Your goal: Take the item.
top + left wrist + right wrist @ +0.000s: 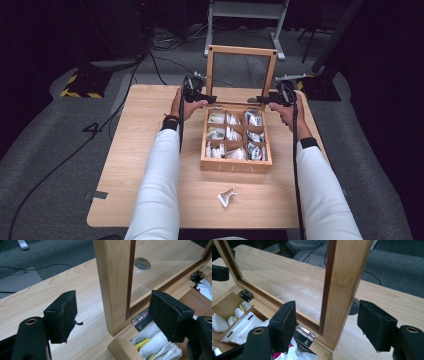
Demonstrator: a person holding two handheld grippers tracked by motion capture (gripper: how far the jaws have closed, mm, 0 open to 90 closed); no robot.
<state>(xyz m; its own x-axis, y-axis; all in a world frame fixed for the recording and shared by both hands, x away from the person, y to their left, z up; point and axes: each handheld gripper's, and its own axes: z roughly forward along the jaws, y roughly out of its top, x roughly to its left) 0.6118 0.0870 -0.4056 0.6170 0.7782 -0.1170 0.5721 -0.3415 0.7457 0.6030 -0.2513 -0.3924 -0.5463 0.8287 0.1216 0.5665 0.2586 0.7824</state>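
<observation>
A wooden tea box [236, 165] sits mid-table, its compartments holding several tea bags [232, 135]. Its glass-paned lid [242, 50] stands upright on hinges [305, 335] at the back. My left gripper [202, 96] is at the lid's left upright [113, 287]. That upright stands between the open jaws of the left gripper [115, 316], and a gap shows on each side of the wood. My right gripper [265, 99] is at the lid's right upright [345, 285]. The right gripper [330, 327] straddles it the same way, open, with neither pad touching.
One loose white tea bag [227, 197] lies on the table [145, 130] near the front edge. A round hole [142, 263] is in the tabletop behind the lid. Cables [155, 60] and a yellow-black stand base [80, 85] are on the floor beyond.
</observation>
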